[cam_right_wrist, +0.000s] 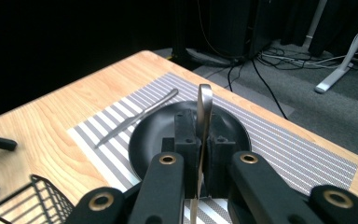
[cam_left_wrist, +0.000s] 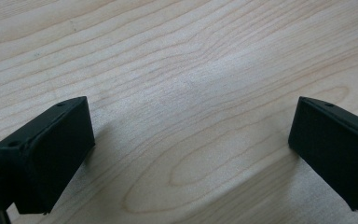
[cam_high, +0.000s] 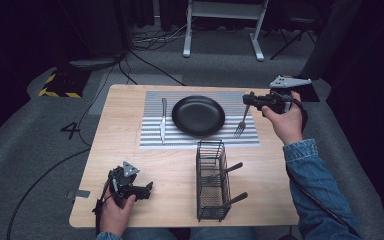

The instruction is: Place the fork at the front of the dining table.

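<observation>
Pale wooden table (cam_high: 175,165) on grey carpet; at right of centre in the high view my right gripper (cam_high: 247,100) is clenched on a fork (cam_high: 241,122), tines over the striped placemat (cam_high: 152,141) beside the black plate (cam_high: 198,115); my left gripper (cam_left_wrist: 191,140), lower left, rests with jaws spread wide, holding nothing.

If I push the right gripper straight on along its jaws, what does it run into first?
Most likely the black plate: the right gripper, shut on the fork, looks straight across it, with the knife lying beyond on the striped mat. Height above the plate is hard to judge, so it might pass over.
</observation>
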`<state>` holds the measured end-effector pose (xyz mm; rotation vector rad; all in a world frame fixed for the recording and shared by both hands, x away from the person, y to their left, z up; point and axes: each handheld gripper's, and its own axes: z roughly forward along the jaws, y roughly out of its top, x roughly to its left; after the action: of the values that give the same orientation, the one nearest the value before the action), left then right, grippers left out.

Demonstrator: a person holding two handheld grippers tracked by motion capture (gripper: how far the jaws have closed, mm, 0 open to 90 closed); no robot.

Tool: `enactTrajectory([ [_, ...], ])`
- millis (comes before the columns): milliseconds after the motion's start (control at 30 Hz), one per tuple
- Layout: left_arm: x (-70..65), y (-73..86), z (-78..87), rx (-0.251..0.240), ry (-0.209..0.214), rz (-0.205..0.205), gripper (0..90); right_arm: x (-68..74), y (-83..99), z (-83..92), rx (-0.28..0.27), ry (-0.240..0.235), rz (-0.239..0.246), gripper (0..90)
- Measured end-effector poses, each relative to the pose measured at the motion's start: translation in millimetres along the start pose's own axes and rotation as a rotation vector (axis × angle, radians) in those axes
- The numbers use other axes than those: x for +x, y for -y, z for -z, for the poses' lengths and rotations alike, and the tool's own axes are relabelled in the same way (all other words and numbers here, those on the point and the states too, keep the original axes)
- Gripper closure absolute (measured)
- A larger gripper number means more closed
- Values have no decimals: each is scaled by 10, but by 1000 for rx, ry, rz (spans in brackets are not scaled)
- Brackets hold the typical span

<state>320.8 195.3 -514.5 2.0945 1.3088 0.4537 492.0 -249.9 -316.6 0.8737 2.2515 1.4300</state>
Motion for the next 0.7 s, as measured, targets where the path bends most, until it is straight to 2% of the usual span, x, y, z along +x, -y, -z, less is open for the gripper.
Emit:
enactTrajectory([
  [133, 0, 0, 0, 0, 0, 0, 2, -42, 80, -118, 31, 6, 5, 864],
  [267, 0, 0, 0, 0, 0, 0, 2, -119, 180, -235, 56, 5, -31, 864],
  [400, 0, 0, 0, 0, 0, 0, 2, -161, 257, -325, 75, 3, -46, 863],
  [700, 0, 0, 0, 0, 0, 0, 2, -224, 387, -447, 106, 4, -66, 863],
])
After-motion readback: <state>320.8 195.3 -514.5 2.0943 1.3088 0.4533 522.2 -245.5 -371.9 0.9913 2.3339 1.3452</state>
